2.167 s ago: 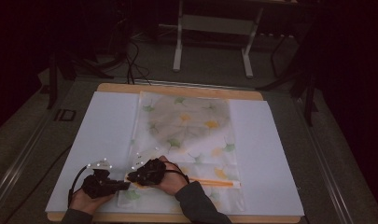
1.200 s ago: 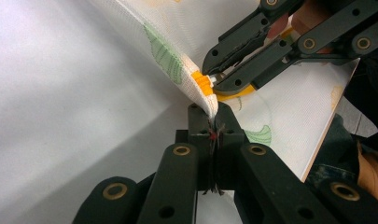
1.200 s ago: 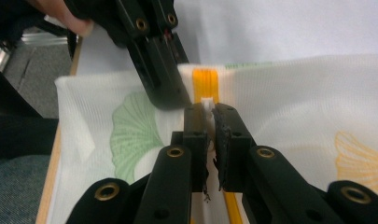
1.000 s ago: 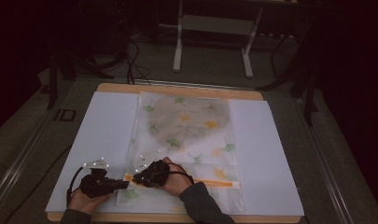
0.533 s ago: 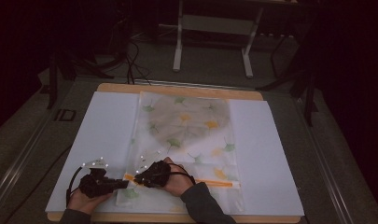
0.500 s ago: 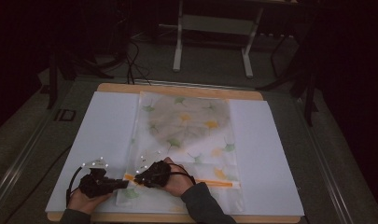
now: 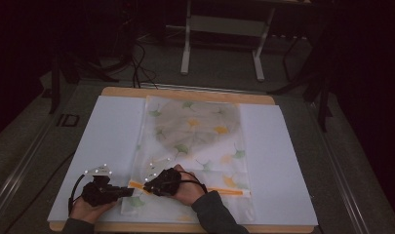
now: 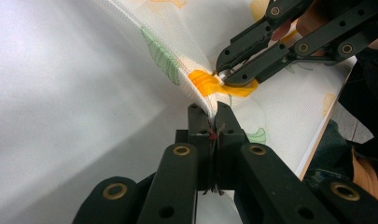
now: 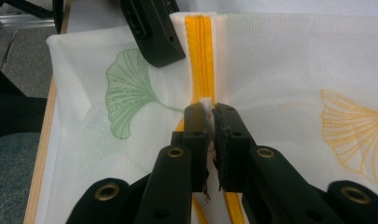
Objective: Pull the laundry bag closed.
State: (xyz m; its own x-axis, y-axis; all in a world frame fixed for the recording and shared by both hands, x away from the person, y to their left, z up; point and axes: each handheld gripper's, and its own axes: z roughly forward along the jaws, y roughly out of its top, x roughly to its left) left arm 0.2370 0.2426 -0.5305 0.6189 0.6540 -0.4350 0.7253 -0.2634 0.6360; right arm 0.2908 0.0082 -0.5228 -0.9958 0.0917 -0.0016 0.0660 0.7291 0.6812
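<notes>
A white mesh bag [image 7: 195, 131] printed with green and yellow leaves lies flat on the table, its orange zipper [image 7: 224, 191] running along the near end. My left gripper [image 7: 129, 191] is shut on the bag's mesh edge [image 8: 196, 100] just beside the zipper's end [image 8: 203, 83]. My right gripper [image 7: 147, 187] is shut on the small white zipper pull [image 9: 206, 101], with the orange zipper [image 9: 199, 56] stretching away beyond its tips [image 9: 205, 108]. The two grippers nearly touch tip to tip: the right gripper [image 8: 224, 77] sits just past the left gripper [image 8: 213, 108].
A white sheet [image 7: 112, 131] covers the wooden table [image 7: 185, 93], whose near edge [image 7: 175, 227] lies close to both hands. A metal frame [image 7: 224, 29] and cables [image 7: 136, 58] stand on the dark floor beyond the far edge.
Compared with the oldest frame, the right hand and forearm sit slightly farther right; over the last second neither gripper has visibly moved.
</notes>
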